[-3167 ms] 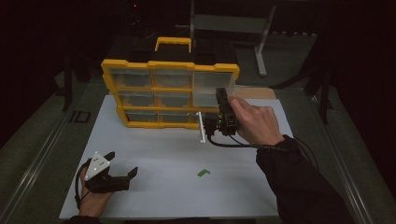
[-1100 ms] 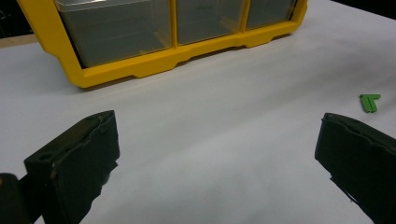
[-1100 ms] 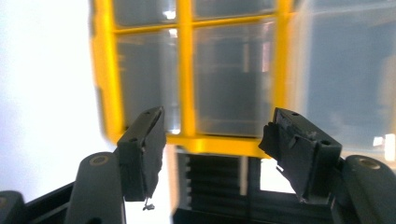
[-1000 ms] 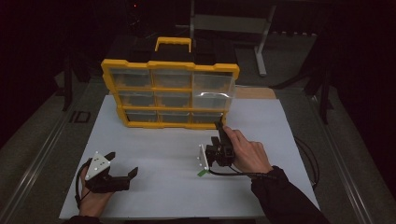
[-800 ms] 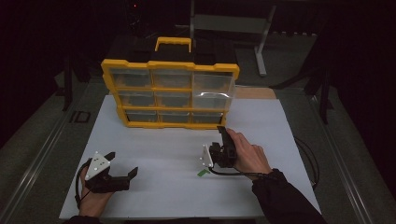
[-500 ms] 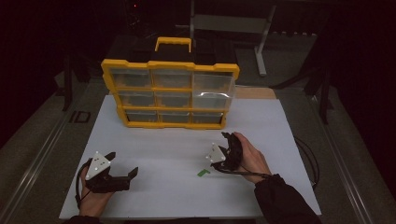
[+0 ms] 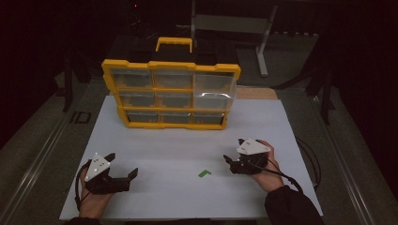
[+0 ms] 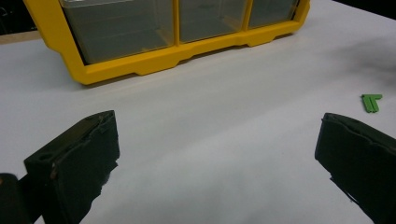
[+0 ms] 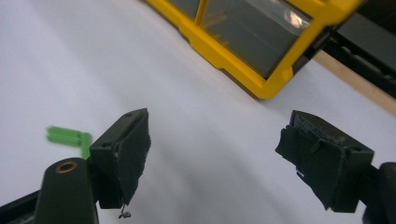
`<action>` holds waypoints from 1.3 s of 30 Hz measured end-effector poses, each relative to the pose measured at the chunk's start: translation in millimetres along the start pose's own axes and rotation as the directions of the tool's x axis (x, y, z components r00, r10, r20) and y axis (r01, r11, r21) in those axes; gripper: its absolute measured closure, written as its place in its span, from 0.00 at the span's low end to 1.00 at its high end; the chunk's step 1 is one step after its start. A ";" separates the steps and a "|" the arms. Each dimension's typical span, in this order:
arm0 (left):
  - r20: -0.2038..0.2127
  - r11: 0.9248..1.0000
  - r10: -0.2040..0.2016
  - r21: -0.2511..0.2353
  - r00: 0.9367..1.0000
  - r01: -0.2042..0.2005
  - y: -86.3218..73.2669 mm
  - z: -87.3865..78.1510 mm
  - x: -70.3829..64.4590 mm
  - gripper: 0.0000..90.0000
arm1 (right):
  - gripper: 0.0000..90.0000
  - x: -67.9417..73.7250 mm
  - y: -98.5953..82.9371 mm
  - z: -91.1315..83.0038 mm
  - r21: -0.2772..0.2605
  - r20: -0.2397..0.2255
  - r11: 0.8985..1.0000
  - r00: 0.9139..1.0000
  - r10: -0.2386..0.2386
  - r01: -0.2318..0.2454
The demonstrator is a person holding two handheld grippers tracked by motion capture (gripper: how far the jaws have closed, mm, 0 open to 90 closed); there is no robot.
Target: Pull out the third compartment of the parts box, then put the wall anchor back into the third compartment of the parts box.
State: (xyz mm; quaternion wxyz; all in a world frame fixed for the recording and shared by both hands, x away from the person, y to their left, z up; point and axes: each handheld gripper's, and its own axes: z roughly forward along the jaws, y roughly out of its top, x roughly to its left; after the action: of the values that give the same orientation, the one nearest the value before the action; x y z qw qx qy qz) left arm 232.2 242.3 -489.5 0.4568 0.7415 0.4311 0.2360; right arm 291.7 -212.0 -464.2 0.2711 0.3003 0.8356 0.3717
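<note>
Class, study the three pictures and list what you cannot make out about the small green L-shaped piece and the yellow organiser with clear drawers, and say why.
- Small green L-shaped piece: too small in the high view to tell its material; in the right gripper view it is blurred and partly hidden by the right gripper.
- Yellow organiser with clear drawers: drawer contents unreadable through dim, glary fronts; cut off by the top edge in both gripper views.
- Left gripper: its body is out of frame.

Glossy yellow plastic organizer (image 7: 172,96); matt white sheet (image 7: 187,154); matt black jaws.
</note>
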 end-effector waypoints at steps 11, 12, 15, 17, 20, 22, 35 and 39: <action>-0.002 1.000 0.000 -0.005 1.000 0.000 0.0 -0.7 -0.1 0.00 | 0.20 -21.2 -43.2 -25.1 -0.114 -0.049 0.966 0.973 0.227 -0.232; -0.002 1.000 -0.002 -0.007 1.000 0.002 0.1 -0.9 -0.1 0.00 | 0.20 -22.4 -45.7 -26.8 -0.121 -0.054 0.962 0.969 0.239 -0.244; -0.003 1.000 0.000 -0.008 1.000 0.000 0.4 -1.8 -0.1 0.00 | 0.18 -25.9 -54.4 -31.0 -0.140 -0.063 0.949 0.959 0.276 -0.282; -0.001 1.000 0.001 -0.009 1.000 -0.001 0.5 -1.6 0.1 0.00 | 0.17 -28.6 -61.4 -34.3 -0.163 -0.077 0.935 0.949 0.307 -0.316; 0.000 1.000 0.002 -0.010 1.000 -0.002 1.1 -1.0 -0.3 0.00 | 0.16 -33.6 -72.6 -39.0 -0.220 -0.109 0.902 0.929 0.354 -0.370; 0.004 1.000 0.006 -0.013 1.000 -0.006 2.1 -0.7 -0.8 0.00 | 0.16 -36.1 -78.0 -41.4 -0.255 -0.105 0.891 0.927 0.361 -0.376; 0.015 1.000 0.017 -0.005 1.000 -0.017 2.5 2.2 -2.5 0.00 | 0.15 -33.2 -79.5 -40.6 -0.257 -0.074 0.904 0.940 0.334 -0.342; 0.018 1.000 0.019 -0.001 1.000 -0.019 3.1 3.7 -3.3 0.00 | 0.15 -31.3 -79.3 -39.6 -0.245 -0.072 0.913 0.945 0.320 -0.328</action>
State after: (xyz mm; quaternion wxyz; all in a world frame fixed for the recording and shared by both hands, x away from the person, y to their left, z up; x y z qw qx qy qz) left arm 234.6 237.1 -488.3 0.4588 0.7474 0.4199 0.2337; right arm 262.2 -295.2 -496.4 0.2293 0.3920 0.7239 0.5195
